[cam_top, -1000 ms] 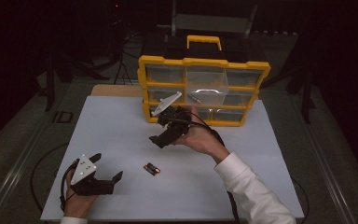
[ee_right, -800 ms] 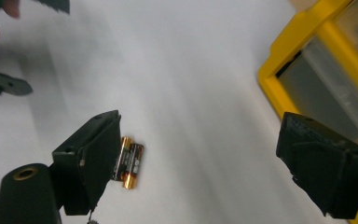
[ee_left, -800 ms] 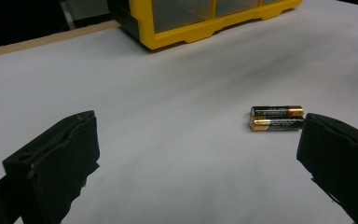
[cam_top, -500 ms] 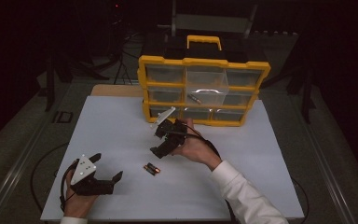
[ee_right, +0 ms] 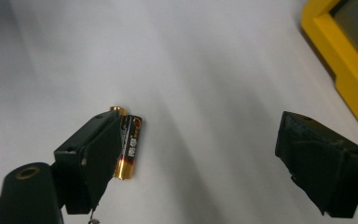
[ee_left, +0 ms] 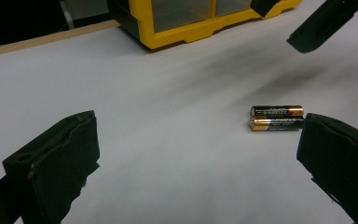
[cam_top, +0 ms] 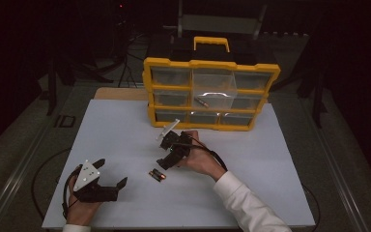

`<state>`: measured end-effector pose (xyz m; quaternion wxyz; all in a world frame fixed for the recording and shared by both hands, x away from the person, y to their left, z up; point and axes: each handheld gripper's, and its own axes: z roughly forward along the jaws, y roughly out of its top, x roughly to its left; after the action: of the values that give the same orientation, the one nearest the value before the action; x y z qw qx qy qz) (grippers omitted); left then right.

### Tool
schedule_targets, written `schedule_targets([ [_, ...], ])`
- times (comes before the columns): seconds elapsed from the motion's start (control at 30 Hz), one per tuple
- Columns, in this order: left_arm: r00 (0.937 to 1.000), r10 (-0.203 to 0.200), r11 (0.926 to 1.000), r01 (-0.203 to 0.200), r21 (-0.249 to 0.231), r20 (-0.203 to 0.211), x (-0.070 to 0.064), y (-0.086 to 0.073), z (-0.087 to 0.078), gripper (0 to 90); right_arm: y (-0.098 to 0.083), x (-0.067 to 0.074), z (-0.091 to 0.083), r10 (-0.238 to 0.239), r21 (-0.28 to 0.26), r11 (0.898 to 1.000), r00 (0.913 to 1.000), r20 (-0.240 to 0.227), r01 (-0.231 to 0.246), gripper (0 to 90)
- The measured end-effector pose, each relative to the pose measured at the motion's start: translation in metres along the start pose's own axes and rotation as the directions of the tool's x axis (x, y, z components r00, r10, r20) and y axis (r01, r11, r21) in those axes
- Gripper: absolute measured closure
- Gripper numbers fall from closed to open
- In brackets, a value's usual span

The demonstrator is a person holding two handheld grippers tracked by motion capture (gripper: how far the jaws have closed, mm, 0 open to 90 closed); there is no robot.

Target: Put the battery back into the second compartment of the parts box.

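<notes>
Two AA batteries lie side by side on the white table. My right gripper hovers just to their right, open and holding nothing. In the right gripper view the batteries sit partly behind one jaw, off to the side of my open right gripper. My left gripper rests open near the front left; its own view shows the left gripper facing the batteries, which lie close to one jaw. A third battery lies in a pulled-out clear drawer.
A yellow organizer with several clear drawers and a handle stands at the back of the table; its base and a corner show in the gripper views. A cable trails from the right gripper. Dark surroundings ring the table.
My right gripper has come away from the organizer's drawers, down and toward the batteries on the table. The left gripper has stayed put.
</notes>
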<state>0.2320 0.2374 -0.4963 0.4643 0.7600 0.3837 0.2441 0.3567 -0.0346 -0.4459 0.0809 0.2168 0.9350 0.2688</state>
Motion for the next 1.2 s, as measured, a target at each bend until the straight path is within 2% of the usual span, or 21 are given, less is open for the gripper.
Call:
schedule_targets([
  [0.23, 1.0000, 0.002, 1.0000, -0.002, 0.001, 0.000, 0.000, 0.000, 0.000, 0.0, -0.001, 0.007, 0.011, -0.018, 0.024, 1.000, 0.9998, -0.011, 0.018, 15.4],
  [0.47, 1.0000, 0.002, 1.0000, -0.002, 0.002, 0.000, 0.000, 0.000, 0.000, 0.0, -0.008, 0.015, 0.025, -0.016, 0.038, 0.999, 0.9995, -0.025, 0.017, 16.8],
  [0.63, 1.0000, 0.003, 1.0000, -0.003, 0.002, 0.001, 0.000, 0.000, 0.000, 0.0, -0.011, 0.017, 0.032, -0.020, 0.040, 0.999, 0.9992, -0.035, 0.022, 21.6],
  [0.7, 1.0000, 0.002, 1.0000, -0.002, 0.002, 0.000, 0.000, 0.000, 0.000, 0.0, -0.010, 0.019, 0.033, -0.022, 0.039, 0.999, 0.9987, -0.046, 0.023, 31.2],
  [0.9, 1.0000, 0.002, 1.0000, -0.002, 0.002, 0.000, 0.000, 0.000, 0.000, 0.0, -0.011, 0.024, 0.036, -0.043, 0.046, 0.998, 0.9959, -0.079, 0.047, 48.5],
  [1.2, 1.0000, 0.001, 1.0000, -0.001, 0.005, 0.000, 0.000, 0.000, 0.000, 0.0, -0.014, 0.026, 0.042, -0.059, 0.070, 0.995, 0.9902, -0.127, 0.068, 66.0],
])
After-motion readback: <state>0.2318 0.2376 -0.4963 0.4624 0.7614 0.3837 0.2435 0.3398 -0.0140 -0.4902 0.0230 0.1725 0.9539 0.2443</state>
